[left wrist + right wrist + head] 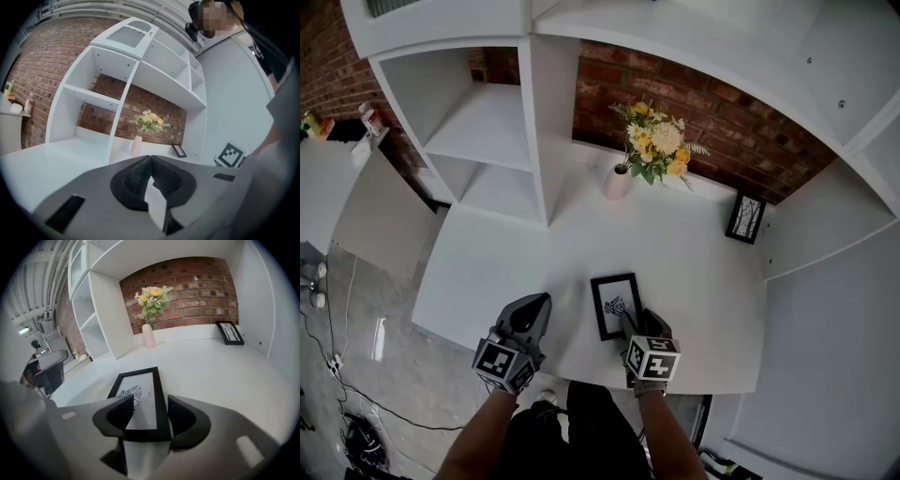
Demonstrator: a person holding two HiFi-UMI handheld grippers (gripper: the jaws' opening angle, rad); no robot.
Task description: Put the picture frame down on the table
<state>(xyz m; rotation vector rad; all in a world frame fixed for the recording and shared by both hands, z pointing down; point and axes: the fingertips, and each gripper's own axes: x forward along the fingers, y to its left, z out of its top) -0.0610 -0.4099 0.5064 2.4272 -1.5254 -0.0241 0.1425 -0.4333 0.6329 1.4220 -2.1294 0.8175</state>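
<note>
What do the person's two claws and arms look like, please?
Both the left claw and right claw are grey moulded shells with dark textured pads, each carrying a cube of black-and-white square markers. The forearms are unsleeved, hands apparently in grey gloves.

Open table (694, 262) middle; vase (617, 182), small frame (746, 217) against back wall (727, 131).

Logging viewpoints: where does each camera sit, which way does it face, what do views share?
Head view: on the person's head, facing steeply down at the table; both forearms, left gripper and right gripper show.
Left gripper view: along its shut, empty jaws toward the shelf unit; the right gripper's marker cube shows.
Right gripper view: along its open jaws straddling the flat picture frame's edge.
All share the flower vase.
</note>
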